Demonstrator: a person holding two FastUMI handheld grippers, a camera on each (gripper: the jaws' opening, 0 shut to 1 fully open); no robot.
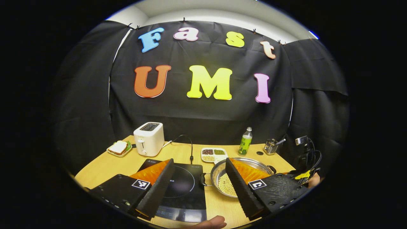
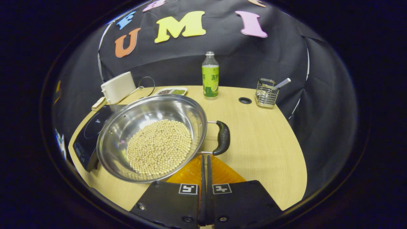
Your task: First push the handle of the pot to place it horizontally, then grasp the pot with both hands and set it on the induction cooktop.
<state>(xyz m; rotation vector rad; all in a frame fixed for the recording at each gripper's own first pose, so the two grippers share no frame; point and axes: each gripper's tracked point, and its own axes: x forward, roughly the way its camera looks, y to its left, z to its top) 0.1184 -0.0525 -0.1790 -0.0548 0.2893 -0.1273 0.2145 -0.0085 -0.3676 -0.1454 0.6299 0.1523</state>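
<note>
A steel pot (image 2: 133,121) holding pale beans (image 2: 159,146) sits on the wooden table, just right of the black induction cooktop (image 2: 89,133). Its black side handle (image 2: 222,136) points toward my right gripper (image 2: 205,156). That gripper is shut with nothing between its fingers, and its tips sit right at the handle's lower bracket. In the left gripper view, my left gripper (image 1: 199,160) is open wide above the near table edge. Between its fingers lie the cooktop (image 1: 184,187) and the pot's (image 1: 219,173) left handle (image 1: 202,179). The right finger hides part of the pot.
Along the back stand a white toaster (image 1: 148,139), a sandwich on a plate (image 1: 119,148), a divided dish of beans (image 1: 213,154), a green bottle (image 2: 210,76) and a wire utensil holder (image 2: 266,92). A small camera on a stand (image 1: 302,141) is at the right edge.
</note>
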